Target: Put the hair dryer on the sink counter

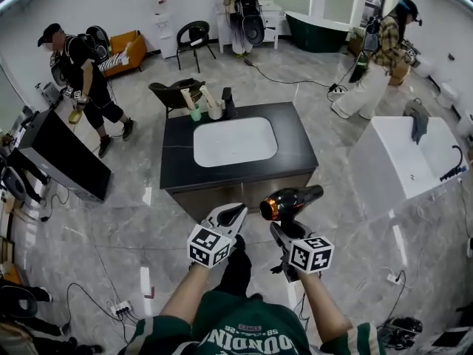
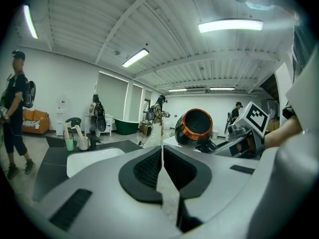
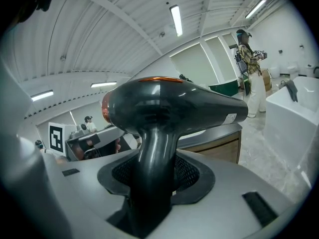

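Observation:
A black hair dryer (image 1: 290, 202) with a copper ring at its rear is held off the floor, in front of the near side of the sink counter (image 1: 295, 135). My right gripper (image 1: 281, 233) is shut on its handle, and the handle (image 3: 152, 168) fills the gap between the pads in the right gripper view. The left gripper (image 1: 230, 215) hangs just left of the dryer with its jaws shut and nothing in them. Its own view shows the dryer's rear end (image 2: 195, 126) to the right. The counter has a black top and a white basin (image 1: 235, 140).
A black faucet (image 1: 228, 102) and two cups (image 1: 196, 112) with brushes stand at the counter's far edge. A black cabinet (image 1: 63, 157) is at left, a white unit (image 1: 406, 161) at right. Three people stand around the room. Cables and a power strip (image 1: 118, 309) lie on the floor.

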Demonstrator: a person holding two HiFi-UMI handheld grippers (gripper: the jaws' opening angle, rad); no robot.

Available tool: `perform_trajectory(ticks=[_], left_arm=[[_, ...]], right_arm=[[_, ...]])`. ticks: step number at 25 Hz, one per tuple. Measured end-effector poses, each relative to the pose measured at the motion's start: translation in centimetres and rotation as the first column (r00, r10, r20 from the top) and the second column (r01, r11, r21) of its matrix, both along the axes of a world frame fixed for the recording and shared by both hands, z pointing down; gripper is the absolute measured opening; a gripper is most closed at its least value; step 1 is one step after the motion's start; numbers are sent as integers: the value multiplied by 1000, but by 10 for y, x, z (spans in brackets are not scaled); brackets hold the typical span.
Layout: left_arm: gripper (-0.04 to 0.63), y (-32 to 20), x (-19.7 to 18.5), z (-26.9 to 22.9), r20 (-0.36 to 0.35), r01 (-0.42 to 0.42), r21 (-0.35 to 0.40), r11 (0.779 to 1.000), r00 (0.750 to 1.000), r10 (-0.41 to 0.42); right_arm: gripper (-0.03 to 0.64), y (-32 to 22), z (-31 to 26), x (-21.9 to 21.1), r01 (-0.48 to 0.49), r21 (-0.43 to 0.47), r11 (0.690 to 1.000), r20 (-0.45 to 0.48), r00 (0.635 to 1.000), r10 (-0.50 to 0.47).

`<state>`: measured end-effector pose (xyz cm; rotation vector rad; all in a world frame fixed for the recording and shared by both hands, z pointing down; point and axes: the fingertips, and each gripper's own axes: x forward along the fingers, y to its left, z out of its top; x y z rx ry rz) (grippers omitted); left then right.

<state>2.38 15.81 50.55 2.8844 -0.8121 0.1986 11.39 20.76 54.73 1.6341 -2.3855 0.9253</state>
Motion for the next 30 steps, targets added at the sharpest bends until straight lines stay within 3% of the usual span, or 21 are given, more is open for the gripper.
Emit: perform_trajectory(ticks=[18, 30], left_arm=[[21, -245, 36, 2, -7, -20, -30, 999, 1000, 20], [21, -341, 47, 4, -23, -60, -50, 997, 998, 59]], right_arm=[[199, -245, -2, 26, 5, -34, 999, -13, 1000, -5], [199, -337, -4, 36, -20, -73, 997, -45, 999, 17]])
